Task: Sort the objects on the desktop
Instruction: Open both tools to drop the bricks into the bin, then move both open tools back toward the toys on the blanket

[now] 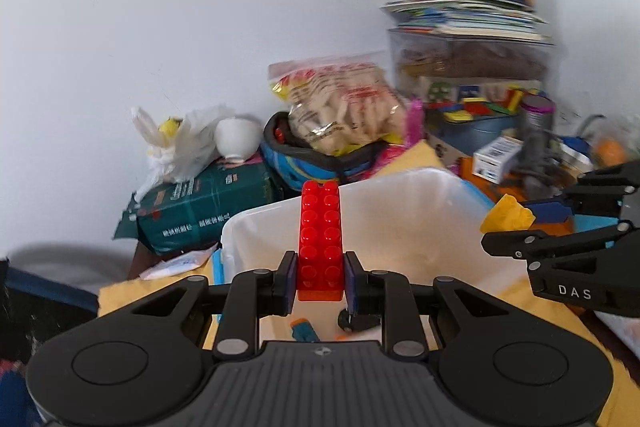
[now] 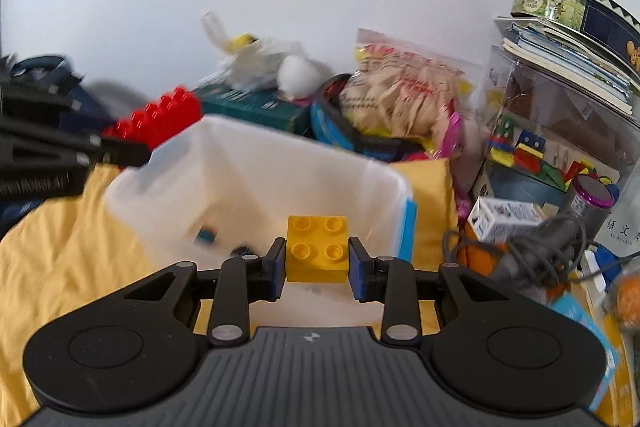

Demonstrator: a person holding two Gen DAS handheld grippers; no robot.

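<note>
My left tool (image 1: 319, 281) was pinching a long red brick (image 1: 321, 235) by its near end, one pad on each long side, so most of its studded length stuck out ahead of the tips. My right tool (image 2: 317, 255) was pinching a square yellow brick (image 2: 317, 247) across two flat side faces, studs up, the pads (image 2: 276, 267) flush against it.

Just ahead of and below both tools stood the white bin (image 2: 256, 155), open-topped; a few small pieces lay on its bottom, too blurred for me to name. Each brick hung over the bin's near side, not touching its rim. Off to the right of the left tool I could see the right one (image 1: 508, 227) with its yellow load.

I judged both bricks light, rigid and smooth: hard plastic that would not deform, but could slide on glossy faces. The square one was held through its middle and looked secure. The long one, gripped at one end, could pivot between the pads; mid-length would have been the better hold.

Beyond the bin lay the yellow cloth (image 2: 60, 239) over the surface, then piled clutter against the wall.
</note>
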